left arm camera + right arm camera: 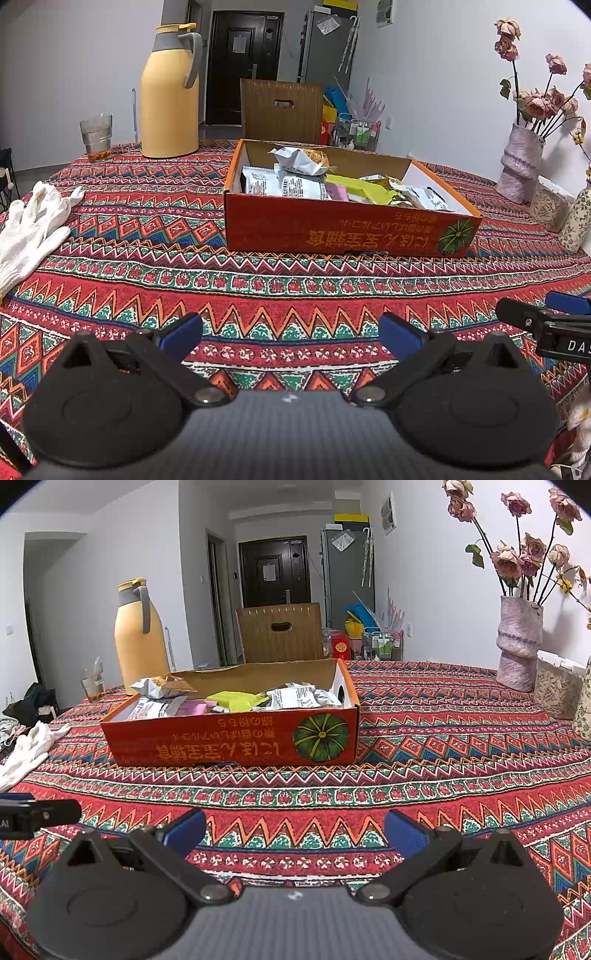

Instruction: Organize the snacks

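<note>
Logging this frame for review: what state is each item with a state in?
Left tool: open, empty.
Right tool: open, empty.
Snack box: open-topped, holding packets.
Yellow thermos: upright, lid on.
Glass: upright, partly filled.
White gloves: lying loose.

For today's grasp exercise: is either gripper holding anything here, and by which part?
Nothing is held. The left gripper and right gripper are both open over the tablecloth, short of the snack box.

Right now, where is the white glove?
The white glove lies flat on the patterned tablecloth at the table's left edge, left of the red snack box and nearer the camera than the glass and yellow thermos.
</note>
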### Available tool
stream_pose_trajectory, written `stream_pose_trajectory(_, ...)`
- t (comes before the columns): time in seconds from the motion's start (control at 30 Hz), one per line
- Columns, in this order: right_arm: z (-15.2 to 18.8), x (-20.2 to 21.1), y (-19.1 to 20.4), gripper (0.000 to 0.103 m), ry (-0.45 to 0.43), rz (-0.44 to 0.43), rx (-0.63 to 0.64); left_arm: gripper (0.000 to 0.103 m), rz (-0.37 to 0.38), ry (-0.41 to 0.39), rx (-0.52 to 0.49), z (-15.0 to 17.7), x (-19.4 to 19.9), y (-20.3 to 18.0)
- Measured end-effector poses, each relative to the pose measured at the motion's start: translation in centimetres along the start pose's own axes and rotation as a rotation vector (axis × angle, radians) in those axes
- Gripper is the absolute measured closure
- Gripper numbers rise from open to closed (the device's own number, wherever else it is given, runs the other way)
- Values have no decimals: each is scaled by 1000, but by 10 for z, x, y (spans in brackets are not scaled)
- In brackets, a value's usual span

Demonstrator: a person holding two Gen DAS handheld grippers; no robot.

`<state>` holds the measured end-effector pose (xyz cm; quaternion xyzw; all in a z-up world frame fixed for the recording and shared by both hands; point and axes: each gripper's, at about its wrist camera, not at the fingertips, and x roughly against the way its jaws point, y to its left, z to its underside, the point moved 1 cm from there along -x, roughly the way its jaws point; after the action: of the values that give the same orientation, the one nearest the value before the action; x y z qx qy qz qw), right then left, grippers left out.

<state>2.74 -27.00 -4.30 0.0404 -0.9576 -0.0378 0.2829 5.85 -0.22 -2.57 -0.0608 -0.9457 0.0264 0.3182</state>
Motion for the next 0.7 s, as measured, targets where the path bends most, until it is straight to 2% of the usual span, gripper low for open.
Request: stream_pose_trajectory(0.7,0,0,0,0,1,0,1,0,7,-2,0,0,1,0)
